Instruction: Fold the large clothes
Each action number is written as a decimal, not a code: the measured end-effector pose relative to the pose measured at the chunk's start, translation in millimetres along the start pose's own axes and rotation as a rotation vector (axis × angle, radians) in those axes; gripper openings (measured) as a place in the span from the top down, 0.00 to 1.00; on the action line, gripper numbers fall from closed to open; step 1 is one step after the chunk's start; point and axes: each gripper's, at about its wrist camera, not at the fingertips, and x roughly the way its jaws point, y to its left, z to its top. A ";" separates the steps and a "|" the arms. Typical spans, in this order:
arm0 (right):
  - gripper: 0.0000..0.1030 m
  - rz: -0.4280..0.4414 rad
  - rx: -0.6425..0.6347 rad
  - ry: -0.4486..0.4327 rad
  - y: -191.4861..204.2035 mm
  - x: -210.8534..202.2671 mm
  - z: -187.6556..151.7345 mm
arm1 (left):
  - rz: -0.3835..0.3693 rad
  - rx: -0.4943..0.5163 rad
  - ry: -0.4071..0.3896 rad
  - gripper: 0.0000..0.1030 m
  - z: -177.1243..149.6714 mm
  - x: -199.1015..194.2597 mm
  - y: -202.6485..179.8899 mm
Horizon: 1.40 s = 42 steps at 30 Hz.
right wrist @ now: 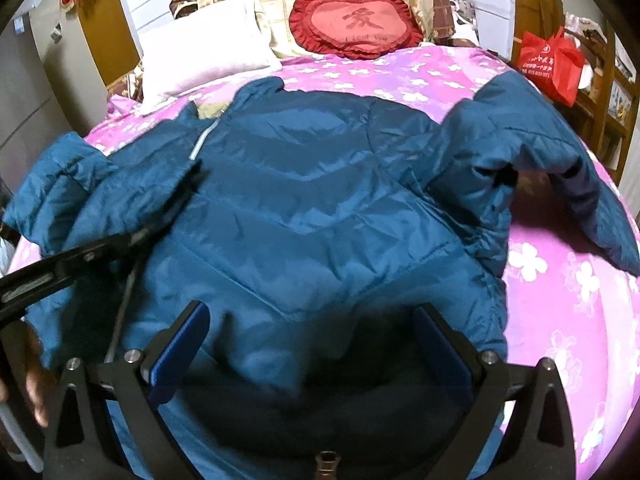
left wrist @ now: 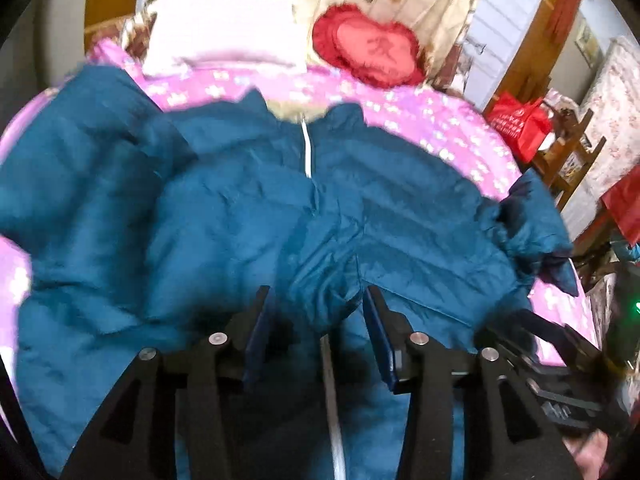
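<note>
A large teal padded jacket (left wrist: pixel 240 208) lies spread front-up on a pink flowered bedcover (left wrist: pixel 420 120), its white zip (left wrist: pixel 307 152) running down the middle. My left gripper (left wrist: pixel 318 308) hovers over the jacket's lower front. Its jaws stand apart, with a puffed ridge of teal fabric rising between them, and the pads do not press it. In the right wrist view the same jacket (right wrist: pixel 312 208) fills the middle, one sleeve (right wrist: pixel 520 152) flung out to the right. My right gripper (right wrist: pixel 314 328) is wide open above the hem. The left gripper's black body (right wrist: pixel 60 264) reaches in from the left.
A red heart cushion (right wrist: pixel 356 22) and a white pillow (right wrist: pixel 200 52) lean at the bed's head. A red bag (right wrist: pixel 556 64) sits on wooden furniture (left wrist: pixel 572 160) past the bed's right edge. A hand (right wrist: pixel 34 380) shows at lower left.
</note>
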 end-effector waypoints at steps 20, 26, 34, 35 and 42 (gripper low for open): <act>0.88 0.278 -0.015 0.066 104.1 80.3 51.5 | 0.312 -0.228 -0.130 0.73 -17.8 -61.4 145.2; 0.89 0.144 -0.031 -0.069 56.5 38.9 74.4 | 0.299 -0.295 -0.128 0.73 -22.2 -55.6 157.5; 0.91 0.036 0.033 -0.092 -12.3 41.9 89.9 | 0.305 -0.245 -0.109 0.73 -16.5 -43.5 143.7; 0.91 0.021 0.033 -0.093 -16.4 43.8 89.5 | 0.307 -0.241 -0.108 0.73 -15.7 -42.3 143.6; 0.91 -0.098 0.040 0.027 -39.2 75.3 83.2 | 0.317 -0.241 -0.129 0.73 -7.7 -41.4 143.6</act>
